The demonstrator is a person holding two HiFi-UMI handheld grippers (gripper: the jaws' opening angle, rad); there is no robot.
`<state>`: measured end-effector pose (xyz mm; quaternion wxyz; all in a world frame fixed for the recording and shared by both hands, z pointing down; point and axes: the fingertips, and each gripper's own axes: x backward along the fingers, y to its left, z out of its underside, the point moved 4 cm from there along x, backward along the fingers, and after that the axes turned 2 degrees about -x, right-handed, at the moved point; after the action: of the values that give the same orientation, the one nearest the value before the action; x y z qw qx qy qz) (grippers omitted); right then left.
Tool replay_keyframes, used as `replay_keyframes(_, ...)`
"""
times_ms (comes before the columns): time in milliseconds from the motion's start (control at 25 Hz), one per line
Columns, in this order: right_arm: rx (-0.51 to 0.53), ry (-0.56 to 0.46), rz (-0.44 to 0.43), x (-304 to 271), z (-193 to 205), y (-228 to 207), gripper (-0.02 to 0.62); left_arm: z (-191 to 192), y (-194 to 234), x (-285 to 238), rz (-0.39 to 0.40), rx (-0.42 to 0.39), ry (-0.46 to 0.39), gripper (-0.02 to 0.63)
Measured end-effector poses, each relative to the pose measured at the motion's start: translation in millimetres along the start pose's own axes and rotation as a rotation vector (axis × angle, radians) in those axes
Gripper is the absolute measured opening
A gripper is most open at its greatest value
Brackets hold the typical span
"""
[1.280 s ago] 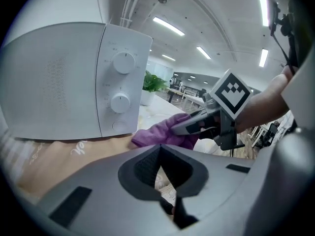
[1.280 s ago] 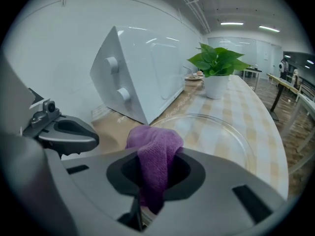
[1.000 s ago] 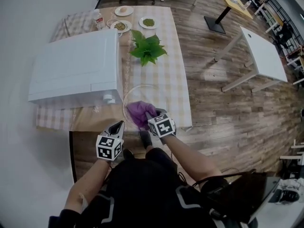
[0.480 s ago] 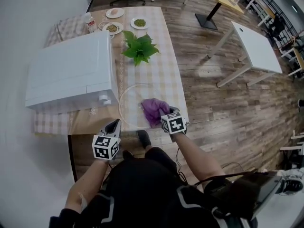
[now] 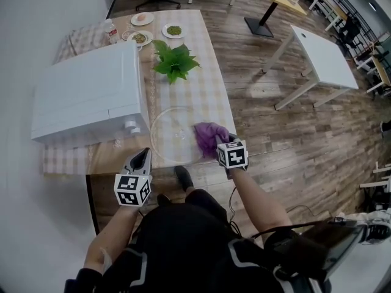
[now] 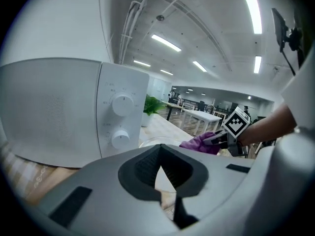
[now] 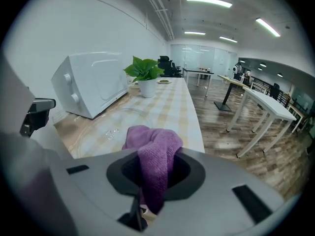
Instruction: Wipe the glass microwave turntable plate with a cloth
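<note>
Glass turntable plate [image 5: 171,133] lies flat at the near end of the table [image 5: 211,72] in the head view, with the microwave [image 5: 85,90] close at its 10 o'clock. The right gripper [image 5: 220,144] holds the purple cloth [image 5: 209,134] on the plate's 3 o'clock rim, near the table's edge; open glass for a stroke lies toward 9 o'clock. The left gripper [image 5: 142,159] hangs at 7 o'clock, seemingly off the plate.

Left gripper view: its jaws meet on nothing, probably idle.

Right gripper view: the jaws pinch a fold of cloth, and the rest drapes forward onto the glass as a wiping pad.
</note>
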<state>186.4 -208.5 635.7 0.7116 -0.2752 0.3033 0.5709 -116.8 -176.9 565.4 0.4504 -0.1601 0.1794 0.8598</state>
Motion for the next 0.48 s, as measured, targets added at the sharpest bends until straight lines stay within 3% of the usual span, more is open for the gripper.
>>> replay_keyframes(160,0.003,-0.062,-0.052,19.1,-13.9,23.3,0.066,-13.2,-11.6,5.4,0.037,-0.047,-0.038,0.008)
replay_keyframes(480,0.067,-0.126,-0.267,38.5,-36.7,114.5,0.066,-27.0,-16.6,13.4,0.056,-0.067,-0.077,0.008)
